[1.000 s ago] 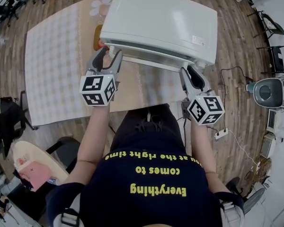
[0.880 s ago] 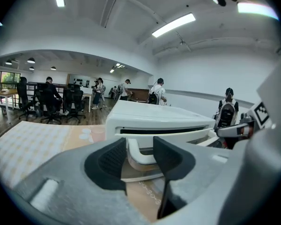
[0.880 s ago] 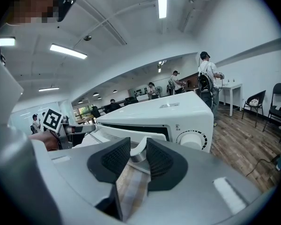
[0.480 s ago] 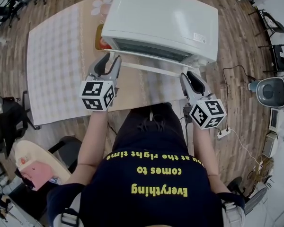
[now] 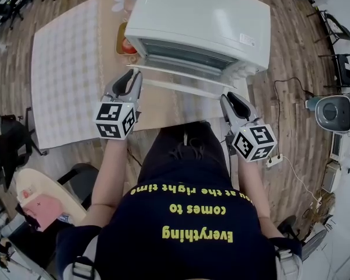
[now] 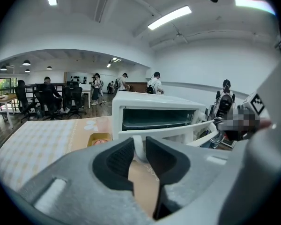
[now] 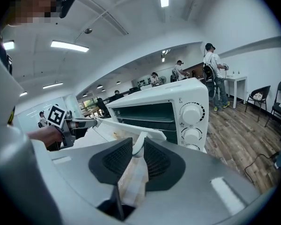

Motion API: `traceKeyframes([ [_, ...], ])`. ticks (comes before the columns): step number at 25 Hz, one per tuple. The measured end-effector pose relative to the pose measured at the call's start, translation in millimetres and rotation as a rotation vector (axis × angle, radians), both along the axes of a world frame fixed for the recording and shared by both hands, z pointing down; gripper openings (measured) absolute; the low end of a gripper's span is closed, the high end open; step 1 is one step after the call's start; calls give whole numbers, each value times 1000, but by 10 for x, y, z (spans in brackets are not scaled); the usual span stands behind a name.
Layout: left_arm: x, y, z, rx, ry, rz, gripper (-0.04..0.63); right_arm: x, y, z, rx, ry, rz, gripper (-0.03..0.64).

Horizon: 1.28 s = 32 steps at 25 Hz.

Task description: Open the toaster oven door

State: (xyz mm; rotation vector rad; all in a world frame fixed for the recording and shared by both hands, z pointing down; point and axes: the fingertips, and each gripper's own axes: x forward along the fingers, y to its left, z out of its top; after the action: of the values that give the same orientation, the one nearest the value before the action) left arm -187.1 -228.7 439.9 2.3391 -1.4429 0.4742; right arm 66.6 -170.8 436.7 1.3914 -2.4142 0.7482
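The door [image 5: 186, 70] of the toaster oven [image 5: 210, 16] stands partly open, tilted toward the person. Its white handle [image 5: 184, 89] runs across between both pairs of jaws. The left gripper [image 6: 139, 149] is clamped on the handle's left end and the right gripper [image 7: 137, 150] on its right end. Both pairs of jaws have just been closing, with the bar between the pads. The oven body is beyond the jaws, a little above them.

I think the first danger is slipping. The bar sits near the tips of the jaws, and when the door swings lower the round bar may roll out. Then the door could drop hard on its hinges. A second danger is that a pull toward the person, more than downward, drags the whole oven over the table [image 5: 64, 80]. Also, if one hand goes faster than the other, the door may twist.
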Motion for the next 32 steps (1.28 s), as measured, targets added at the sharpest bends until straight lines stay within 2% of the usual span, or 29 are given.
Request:
traceKeyframes([
  [32,-170,835,915,-212,-60,6,69,-122,831,914,-199,19,-27,52],
])
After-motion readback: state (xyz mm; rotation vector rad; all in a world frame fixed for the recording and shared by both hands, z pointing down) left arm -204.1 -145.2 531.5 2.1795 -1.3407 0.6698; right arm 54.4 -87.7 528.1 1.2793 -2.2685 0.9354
